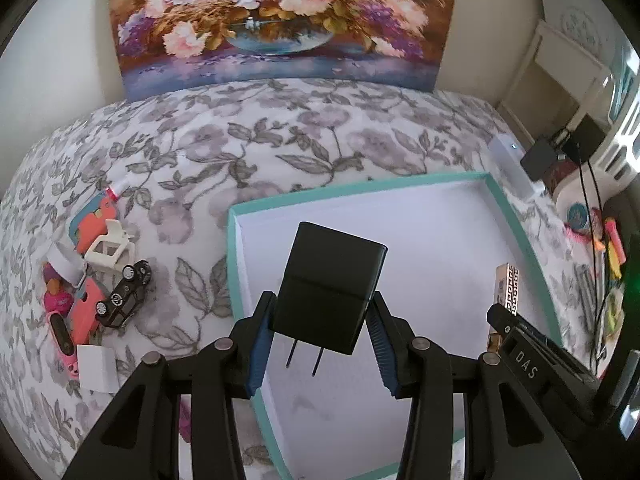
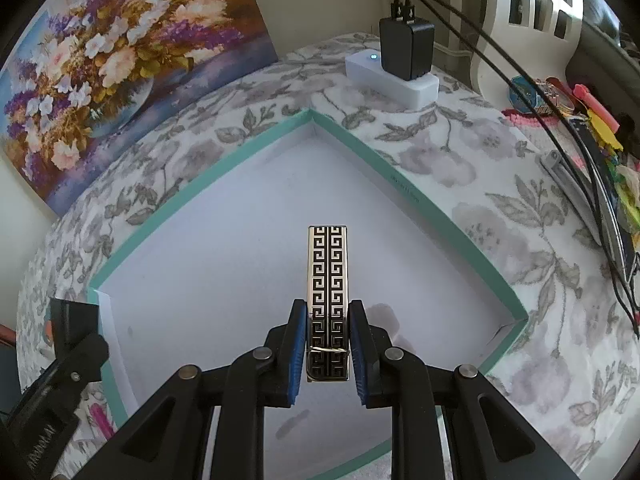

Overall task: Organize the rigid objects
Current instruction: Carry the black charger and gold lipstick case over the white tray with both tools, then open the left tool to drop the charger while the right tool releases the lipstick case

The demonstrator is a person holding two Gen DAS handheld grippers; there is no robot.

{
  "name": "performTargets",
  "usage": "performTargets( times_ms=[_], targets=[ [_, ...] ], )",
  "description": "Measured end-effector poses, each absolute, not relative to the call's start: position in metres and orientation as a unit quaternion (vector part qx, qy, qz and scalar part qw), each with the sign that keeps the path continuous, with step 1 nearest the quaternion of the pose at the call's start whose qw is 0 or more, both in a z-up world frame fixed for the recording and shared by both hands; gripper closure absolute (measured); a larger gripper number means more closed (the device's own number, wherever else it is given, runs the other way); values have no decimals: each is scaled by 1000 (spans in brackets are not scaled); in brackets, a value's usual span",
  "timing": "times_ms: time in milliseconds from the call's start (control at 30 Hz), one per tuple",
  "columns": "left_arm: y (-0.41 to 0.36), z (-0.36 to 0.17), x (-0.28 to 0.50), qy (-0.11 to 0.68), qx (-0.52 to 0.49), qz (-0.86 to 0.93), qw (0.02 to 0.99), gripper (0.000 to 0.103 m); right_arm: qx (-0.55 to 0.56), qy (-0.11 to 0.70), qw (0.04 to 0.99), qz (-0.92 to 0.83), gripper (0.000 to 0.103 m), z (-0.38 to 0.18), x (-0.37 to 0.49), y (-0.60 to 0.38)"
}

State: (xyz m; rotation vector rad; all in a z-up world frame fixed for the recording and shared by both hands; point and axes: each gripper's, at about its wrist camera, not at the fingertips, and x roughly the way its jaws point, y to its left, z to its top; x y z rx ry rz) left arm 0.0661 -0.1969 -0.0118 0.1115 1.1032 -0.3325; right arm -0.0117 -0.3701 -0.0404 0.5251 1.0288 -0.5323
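My left gripper (image 1: 320,312) is shut on a black plug adapter (image 1: 330,284) with two prongs pointing down, held above the white floor of a teal-edged box (image 1: 516,216). My right gripper (image 2: 328,312) is shut on a slim gold-and-black patterned lighter (image 2: 327,276), held above the same box (image 2: 440,208). The lighter (image 1: 507,286) and the right gripper (image 1: 520,336) also show at the right of the left wrist view. The left gripper shows at the left edge of the right wrist view (image 2: 76,344).
Left of the box on the floral cloth lie a black toy car (image 1: 124,296), a white clip (image 1: 112,248), pink and orange pieces (image 1: 86,312) and a white block (image 1: 96,368). A white power strip (image 2: 394,76) with a black charger (image 2: 406,46) and cables stands behind the box. Markers (image 2: 596,120) lie at right.
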Motion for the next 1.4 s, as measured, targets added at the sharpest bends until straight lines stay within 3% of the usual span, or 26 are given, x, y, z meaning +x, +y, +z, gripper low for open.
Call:
performTargets(
  times_ms=[800, 900, 967, 1033, 1100, 1133, 1400],
  targets=[
    [-172, -15, 76, 545, 16, -134, 827, 55, 215, 493, 807, -244, 79, -42, -10, -361],
    [-169, -17, 77, 548, 17, -125, 827, 50, 212, 494, 807, -245, 79, -42, -10, -360],
    [-166, -18, 78, 552, 17, -117, 825, 39, 210, 495, 806, -246, 79, -42, -9, -360],
    [-164, -20, 79, 555, 16, -109, 824, 32, 208, 495, 806, -248, 75, -42, -9, -360],
    [-161, -21, 81, 559, 13, -102, 823, 25, 206, 500, 804, -248, 53, -44, -8, -359],
    [-159, -22, 81, 560, 11, -98, 823, 24, 207, 500, 804, -247, 48, -45, -7, -359],
    [-145, -31, 87, 577, 4, -66, 814, 23, 199, 502, 805, -244, 29, -45, -5, -357]
  ],
)
